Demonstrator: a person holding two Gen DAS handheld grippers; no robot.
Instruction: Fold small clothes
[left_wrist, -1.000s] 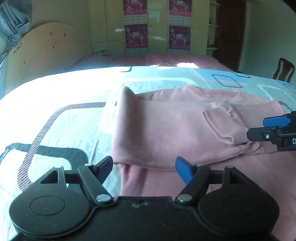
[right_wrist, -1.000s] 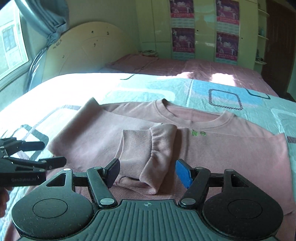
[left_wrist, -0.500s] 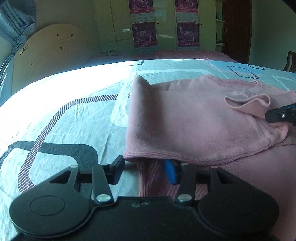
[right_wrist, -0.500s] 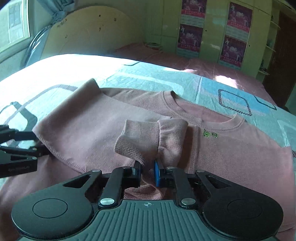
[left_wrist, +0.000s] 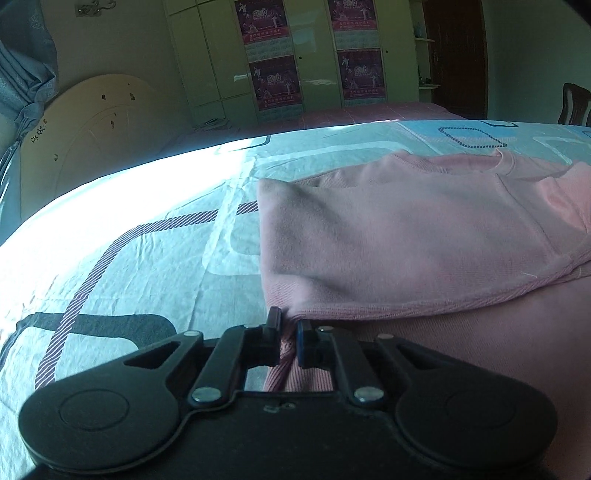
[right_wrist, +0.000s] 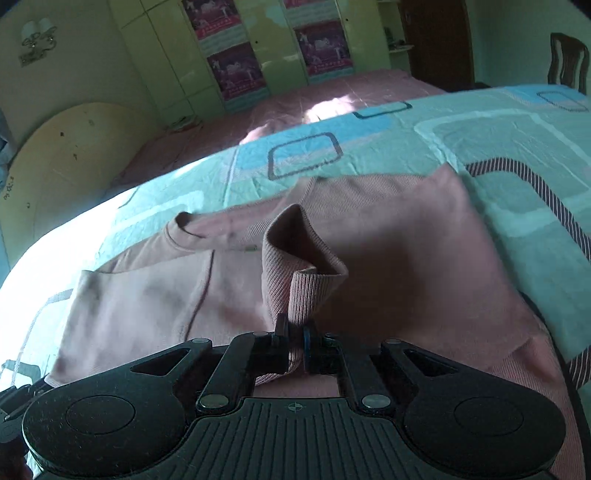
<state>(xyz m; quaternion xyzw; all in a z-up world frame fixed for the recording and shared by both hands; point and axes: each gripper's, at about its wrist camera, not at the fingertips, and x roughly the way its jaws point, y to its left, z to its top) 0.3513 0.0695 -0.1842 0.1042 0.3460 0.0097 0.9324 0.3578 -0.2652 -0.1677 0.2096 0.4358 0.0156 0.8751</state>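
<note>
From my left wrist feed I can read "2010" on the lower purple posters (left_wrist: 275, 83) stuck to the wardrobe doors (left_wrist: 221, 55). Their smaller print is too blurred for me, and I find nothing legible elsewhere.

Bed sheet (left_wrist: 155, 236) pale teal, patterned with striped and dark rounded rectangles, creased, sunlit band across far part. Second bed with pink cover (right_wrist: 303, 99) beyond it. Rounded cream headboard (left_wrist: 92, 122) at left, small dark marks on face. Grey-blue curtain (left_wrist: 26, 62) gathered at upper left. Pale green wardrobe (left_wrist: 218, 55) along back wall, four purple posters (left_wrist: 273, 81) on doors. Dark wooden door (left_wrist: 454, 55) at right, wooden chair (right_wrist: 567, 61) near it. Wall ornament (right_wrist: 37, 42) upper left.
</note>
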